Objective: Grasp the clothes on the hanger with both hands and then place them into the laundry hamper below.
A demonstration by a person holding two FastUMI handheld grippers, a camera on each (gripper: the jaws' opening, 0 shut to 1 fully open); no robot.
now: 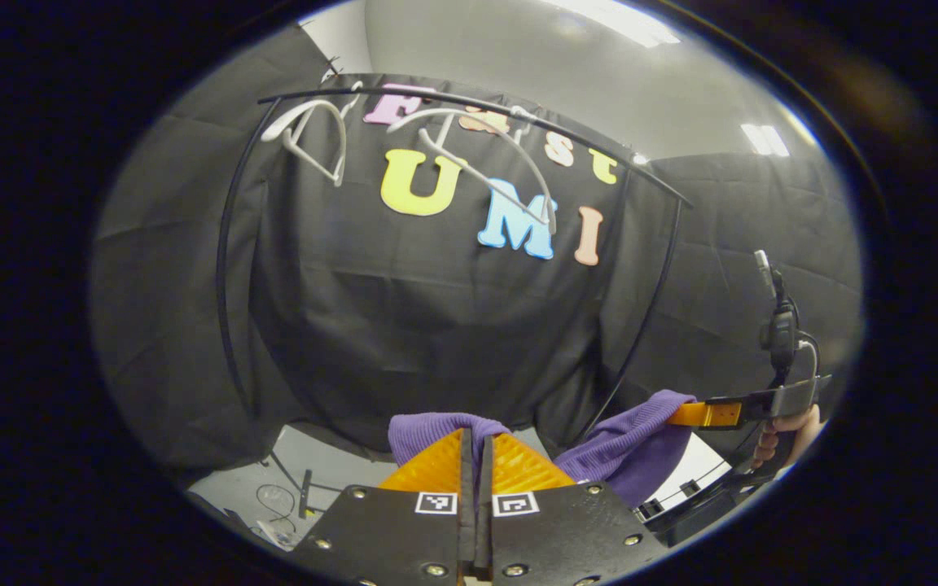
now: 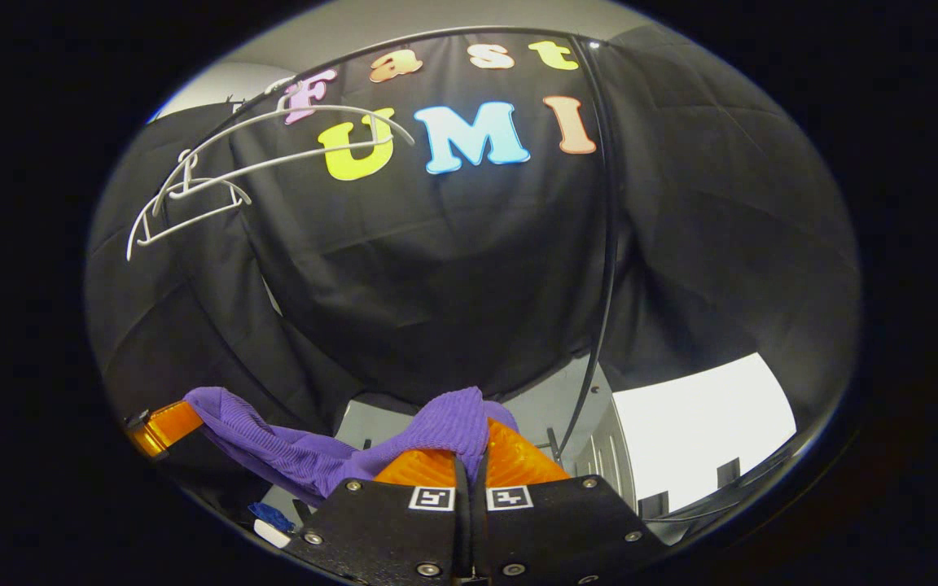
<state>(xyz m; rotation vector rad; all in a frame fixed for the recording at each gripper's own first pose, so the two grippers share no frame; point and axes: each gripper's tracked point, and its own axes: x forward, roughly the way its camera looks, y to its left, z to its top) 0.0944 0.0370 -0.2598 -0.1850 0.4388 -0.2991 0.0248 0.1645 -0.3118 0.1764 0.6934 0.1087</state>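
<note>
A purple ribbed garment [image 1: 615, 448] hangs stretched between my two grippers, off the hangers. In the left gripper view my left gripper [image 1: 477, 443] is shut on one end of the cloth, which bunches over its fingertips. Farther right there, the right gripper [image 1: 701, 415], held by a hand [image 1: 786, 435], pinches the other end. In the right gripper view my right gripper [image 2: 471, 443] is shut on the purple garment [image 2: 290, 456], and the left gripper [image 2: 161, 429] grips its far end at lower left. Two bare white hangers [image 1: 485, 163] hang on the black rail [image 1: 599, 146] above.
The black rack's curved posts [image 1: 229, 268] frame the cloth wall. The white hangers [image 2: 216, 187] sit at upper left in the right gripper view, with a rack post [image 2: 607, 268] to the right. Grey floor with cables [image 1: 282, 488] lies below. A bright white panel [image 2: 697, 423] stands lower right.
</note>
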